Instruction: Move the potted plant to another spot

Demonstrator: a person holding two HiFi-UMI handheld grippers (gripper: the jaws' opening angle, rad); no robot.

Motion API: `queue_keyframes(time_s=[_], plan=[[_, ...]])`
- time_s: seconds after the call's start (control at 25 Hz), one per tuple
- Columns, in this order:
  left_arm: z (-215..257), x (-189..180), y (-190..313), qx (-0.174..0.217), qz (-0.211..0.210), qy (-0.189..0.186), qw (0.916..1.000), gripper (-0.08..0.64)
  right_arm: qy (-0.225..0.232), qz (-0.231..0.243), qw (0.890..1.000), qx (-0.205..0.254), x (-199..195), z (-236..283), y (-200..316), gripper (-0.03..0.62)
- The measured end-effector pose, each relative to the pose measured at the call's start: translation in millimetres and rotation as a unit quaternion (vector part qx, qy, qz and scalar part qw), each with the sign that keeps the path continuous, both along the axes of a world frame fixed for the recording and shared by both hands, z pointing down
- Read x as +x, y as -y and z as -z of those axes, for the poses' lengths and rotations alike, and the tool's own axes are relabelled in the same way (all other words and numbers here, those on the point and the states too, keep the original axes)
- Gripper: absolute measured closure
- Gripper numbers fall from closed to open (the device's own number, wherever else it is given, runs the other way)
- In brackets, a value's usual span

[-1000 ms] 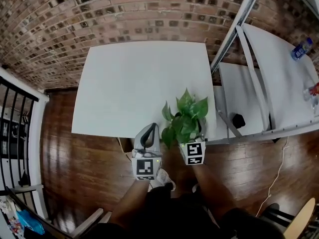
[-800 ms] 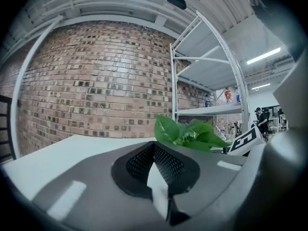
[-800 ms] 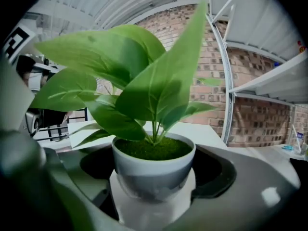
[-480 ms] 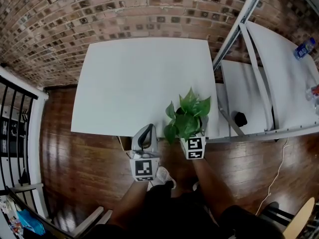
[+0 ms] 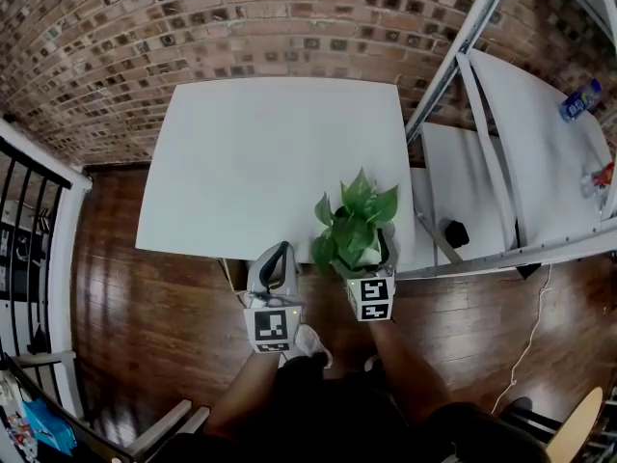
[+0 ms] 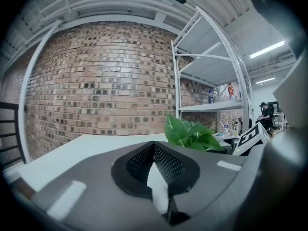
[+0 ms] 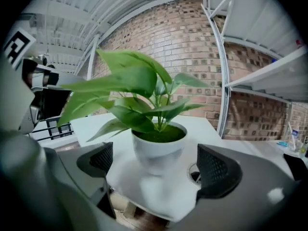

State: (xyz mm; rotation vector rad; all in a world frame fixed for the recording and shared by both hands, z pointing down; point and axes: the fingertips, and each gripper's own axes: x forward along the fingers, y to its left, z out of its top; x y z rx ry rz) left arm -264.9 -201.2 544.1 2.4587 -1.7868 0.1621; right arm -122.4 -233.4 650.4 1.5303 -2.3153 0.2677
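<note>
While the jaws of our right tool [image 7: 155,170] are opening around the potted plant [image 7: 158,146] at the surface's [image 5: 251,162] near right edge, not pressing it, we judge the smooth pot light and slippery, best gripped low on its sides.

Leafy potted plant [image 5: 355,228] stands upright in its white pot at the table [image 5: 251,162] edge.

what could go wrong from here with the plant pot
The white pot stands close to the table's near edge, between the right tool's opening jaws, pads off it; a bump from either jaw could probably tip it onto the floor. The leaves spread above one jaw and may snag when the tool moves.
</note>
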Motion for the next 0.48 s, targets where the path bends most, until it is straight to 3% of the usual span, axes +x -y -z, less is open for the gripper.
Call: queue_keyframes(time_s=[0.12, 0.16, 0.24, 0.32, 0.44, 0.48], plan=[[13, 7, -17, -0.003, -0.007, -0.033, 0.9994, 0.546, -0.012, 0.011, 1.0, 0.003, -1, 32, -32, 0.067], [20, 9, -22, 0.002, -0.007, -0.043, 0.9991, 0.546, -0.013, 0.012, 1.0, 0.017, -2, 51, -42, 0.107], [35, 11, -29, 0.011, -0.006, -0.053, 0.9985, 0.546, -0.002, 0.002, 0.999, 0.047, -1, 88, -55, 0.217], [43, 19, -35, 0.014, -0.011, -0.056, 0.9982, 0.546, 0.01, -0.013, 0.997, 0.071, 3, 115, -64, 0.382], [47, 32, -43, 0.015, -0.021, -0.041, 0.9988, 0.546, 0.007, -0.022, 0.996, 0.091, 6, 138, -69, 0.581], [46, 35, -45, 0.009, -0.018, -0.03, 0.9993, 0.546, 0.008, -0.018, 0.995, 0.094, 5, 143, -70, 0.591]])
